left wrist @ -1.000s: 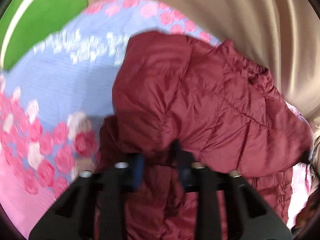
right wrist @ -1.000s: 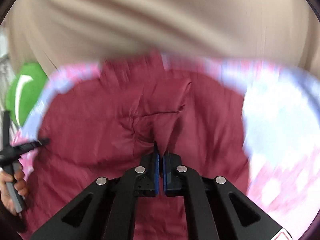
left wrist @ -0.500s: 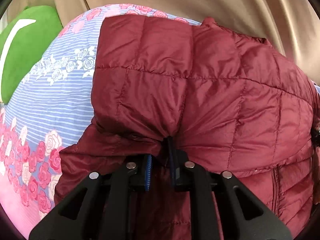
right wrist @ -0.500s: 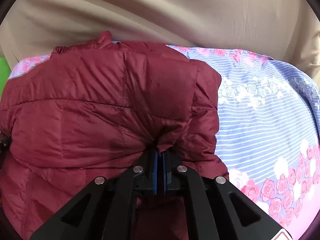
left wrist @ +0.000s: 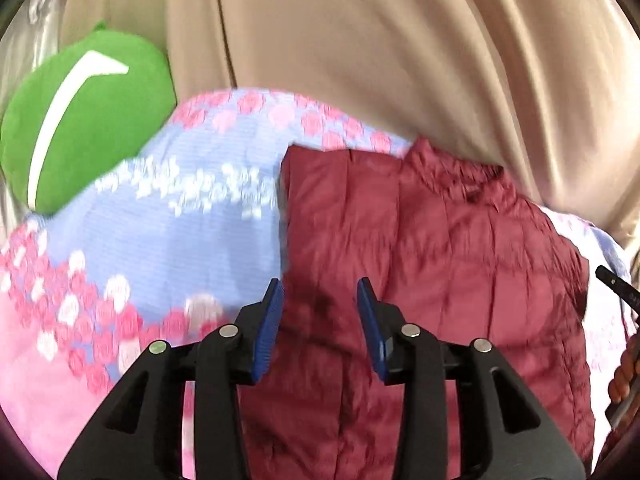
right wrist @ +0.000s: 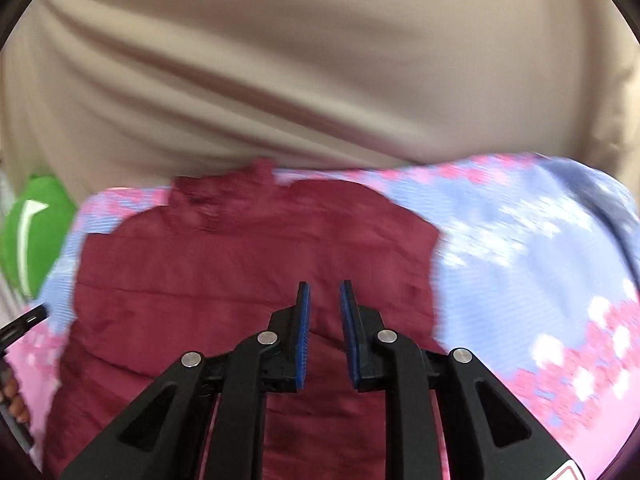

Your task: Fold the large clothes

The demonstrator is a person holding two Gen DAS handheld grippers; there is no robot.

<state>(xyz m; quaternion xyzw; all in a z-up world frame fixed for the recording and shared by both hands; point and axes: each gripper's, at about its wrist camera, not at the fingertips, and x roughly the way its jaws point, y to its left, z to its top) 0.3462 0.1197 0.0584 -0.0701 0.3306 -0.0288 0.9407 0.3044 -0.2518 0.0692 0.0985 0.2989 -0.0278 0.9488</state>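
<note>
Both grippers have let go: half a second ago each was clamped on a pinch of the maroon jacket point(left wrist: 440, 280), and now the left gripper point(left wrist: 320, 312) and the right gripper point(right wrist: 323, 312) hang above it with their jaws parted and nothing between the blue pads. The lifted lower part has been carried over and laid down, so the jacket rests as a flatter, squarer block on the bed point(left wrist: 192, 248), its stand-up collar point(right wrist: 224, 196) pointing toward the beige curtain point(right wrist: 320, 80). Judging by this, one fold is finished and the hands are pulling back; the next step is probably a further fold or some smoothing, though motion blur hides how neat the edges are.

The jacket is a quilted puffer with a slightly glossy shell, stitched into padded rectangular panels. Such filling tends to spring back, so the fold may creep open. In the left wrist view its left edge runs fairly straight, and its right side bulges. The bed cover beneath is striped pale blue cloth with pink roses and white blossoms. A green plush cushion point(left wrist: 88, 116) with a white curved mark sits at the far left corner, well apart from the jacket.
</note>
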